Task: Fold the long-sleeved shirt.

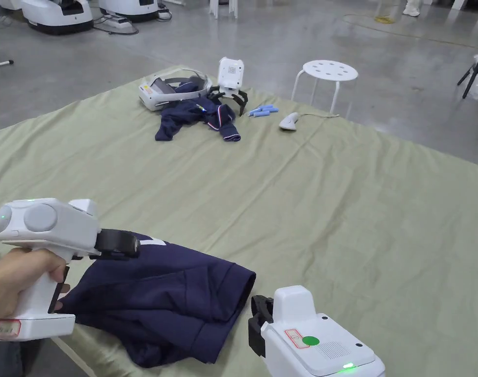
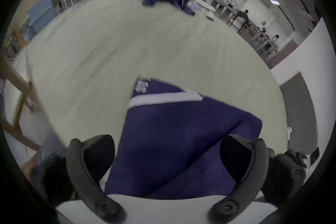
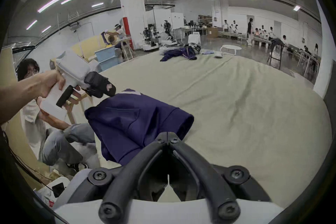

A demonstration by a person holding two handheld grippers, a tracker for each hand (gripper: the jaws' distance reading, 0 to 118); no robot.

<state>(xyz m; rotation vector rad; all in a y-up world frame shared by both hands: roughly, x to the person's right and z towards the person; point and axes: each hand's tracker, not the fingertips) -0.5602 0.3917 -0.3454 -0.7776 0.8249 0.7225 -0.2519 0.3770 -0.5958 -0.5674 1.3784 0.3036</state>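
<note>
Looking across the green-covered table (image 1: 331,206), we see the navy long-sleeved shirt (image 1: 169,299) bunched at its near edge. A second dark garment (image 1: 199,118) lies at the far side of the shirt, well apart, by a white stool (image 1: 330,71). Our left gripper (image 2: 167,153) hangs over the shirt's left part, jaws spread wide with cloth between them, not pinched. Our right gripper (image 3: 168,137), just right of the shirt, has its jaw tips together, holding nothing.
</note>
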